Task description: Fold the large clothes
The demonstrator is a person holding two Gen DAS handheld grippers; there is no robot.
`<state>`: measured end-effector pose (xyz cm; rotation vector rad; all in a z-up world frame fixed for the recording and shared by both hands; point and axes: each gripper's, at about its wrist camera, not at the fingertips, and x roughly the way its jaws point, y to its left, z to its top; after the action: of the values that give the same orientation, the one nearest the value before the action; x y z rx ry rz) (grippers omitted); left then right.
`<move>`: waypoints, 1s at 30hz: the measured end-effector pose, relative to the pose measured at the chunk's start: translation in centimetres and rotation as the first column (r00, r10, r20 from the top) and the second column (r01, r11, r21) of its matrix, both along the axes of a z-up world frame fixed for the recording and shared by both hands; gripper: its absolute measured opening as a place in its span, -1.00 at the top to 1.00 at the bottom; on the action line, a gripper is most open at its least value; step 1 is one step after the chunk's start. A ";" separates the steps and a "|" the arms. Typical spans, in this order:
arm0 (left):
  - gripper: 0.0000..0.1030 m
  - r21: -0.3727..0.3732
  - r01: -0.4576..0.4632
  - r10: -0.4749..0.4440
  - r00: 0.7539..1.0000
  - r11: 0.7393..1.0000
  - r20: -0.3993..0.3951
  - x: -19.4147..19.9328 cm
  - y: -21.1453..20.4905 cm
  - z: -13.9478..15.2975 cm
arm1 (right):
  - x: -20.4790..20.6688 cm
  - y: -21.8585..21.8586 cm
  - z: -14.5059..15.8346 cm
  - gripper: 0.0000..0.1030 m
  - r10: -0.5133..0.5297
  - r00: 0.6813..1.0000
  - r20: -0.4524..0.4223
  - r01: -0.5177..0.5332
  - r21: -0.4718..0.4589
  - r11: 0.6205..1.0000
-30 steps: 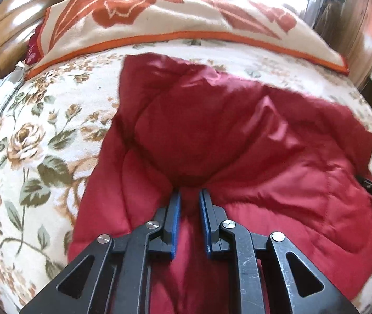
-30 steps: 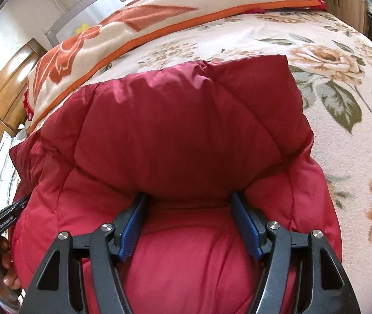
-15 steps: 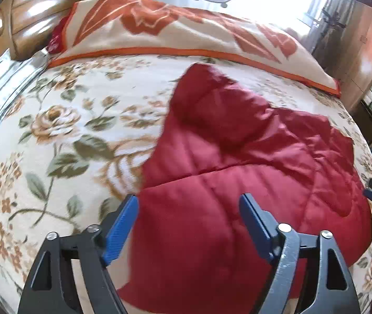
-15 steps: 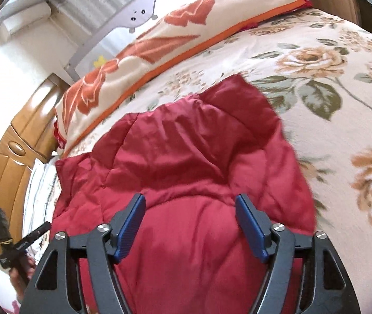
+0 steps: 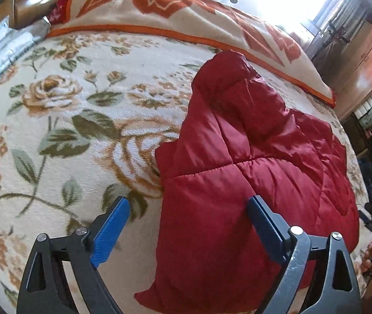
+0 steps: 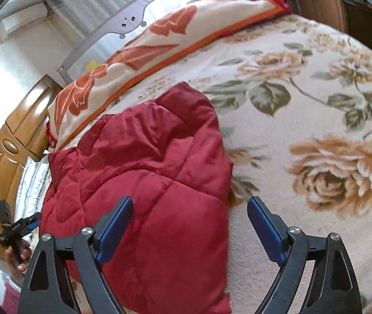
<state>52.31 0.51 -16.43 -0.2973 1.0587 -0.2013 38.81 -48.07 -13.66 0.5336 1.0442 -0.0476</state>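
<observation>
Both grippers, left gripper [image 5: 187, 229] and right gripper [image 6: 190, 229], are backing off wide open and empty, leaving red padded jacket [image 5: 251, 183] lying folded on floral bedspread [image 5: 68, 130], fold looking mostly done.

One red padded jacket [image 5: 251, 172], folded, on bed. One floral bedspread [image 5: 86, 120]. One orange-and-cream blanket [image 5: 175, 13] at far edge. One wooden headboard [image 6: 10, 141]. Two grippers: left gripper [image 5: 188, 222], right gripper [image 6: 190, 222], two blue-padded fingers each.
</observation>
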 end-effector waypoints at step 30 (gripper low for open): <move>-0.11 -0.285 0.100 -0.132 0.987 0.953 -0.096 4.4 -1.5 -6.8 | 3.2 -0.8 -8.9 -0.32 0.070 0.993 -0.094 -0.022 0.431 0.902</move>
<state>56.68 -0.96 -23.21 -0.5071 1.1626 -0.4468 41.96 -48.92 -22.55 0.9154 1.1789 0.2040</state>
